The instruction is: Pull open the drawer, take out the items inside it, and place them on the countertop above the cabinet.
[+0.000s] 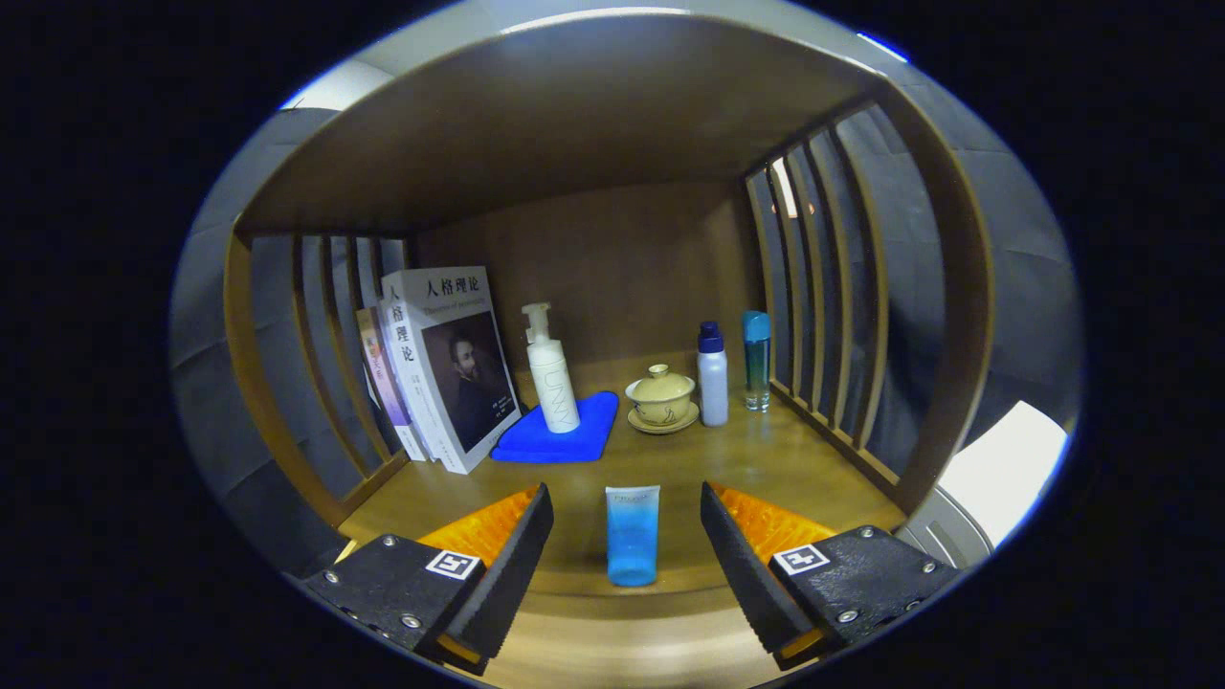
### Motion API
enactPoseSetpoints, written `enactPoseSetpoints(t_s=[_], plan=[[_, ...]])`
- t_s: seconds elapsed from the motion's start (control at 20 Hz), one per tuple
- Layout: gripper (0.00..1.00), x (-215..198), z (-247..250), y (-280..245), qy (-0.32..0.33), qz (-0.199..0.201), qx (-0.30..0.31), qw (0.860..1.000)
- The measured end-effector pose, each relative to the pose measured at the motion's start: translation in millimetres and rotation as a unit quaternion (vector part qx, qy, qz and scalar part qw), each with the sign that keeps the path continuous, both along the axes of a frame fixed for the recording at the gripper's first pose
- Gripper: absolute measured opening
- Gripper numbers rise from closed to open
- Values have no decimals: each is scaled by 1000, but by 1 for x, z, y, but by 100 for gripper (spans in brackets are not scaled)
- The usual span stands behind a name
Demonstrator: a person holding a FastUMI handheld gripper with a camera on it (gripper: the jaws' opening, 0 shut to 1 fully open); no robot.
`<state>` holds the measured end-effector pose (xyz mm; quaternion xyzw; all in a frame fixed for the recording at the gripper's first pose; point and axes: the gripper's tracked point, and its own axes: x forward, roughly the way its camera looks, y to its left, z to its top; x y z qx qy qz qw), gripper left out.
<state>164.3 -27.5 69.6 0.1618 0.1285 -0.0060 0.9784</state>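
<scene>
A blue tube [633, 534] lies flat on the wooden countertop [727, 469], cap end toward me, right between my two fingers but touching neither. My gripper [627, 536] is open, its fingers [517, 560] spread wide on either side of the tube. Beyond the tube, a white pump bottle [550, 373] stands on a folded blue cloth [565, 431]. The drawer is out of sight.
Several books [450, 373] lean against the left slatted side. A lidded tea cup on a saucer [660, 397], a white bottle with a blue cap [712, 375] and a slim blue-capped bottle [756, 359] stand near the right slats [823, 316]. A shelf board [574, 115] roofs the space.
</scene>
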Motion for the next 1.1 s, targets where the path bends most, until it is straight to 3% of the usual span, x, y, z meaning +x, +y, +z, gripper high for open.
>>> enactPoseSetpoints(t_s=[0.8,1.1], plan=[[95,-159,17,36,-97,-26,-36,994],[96,-203,-11,57,-78,-20,-48,996]])
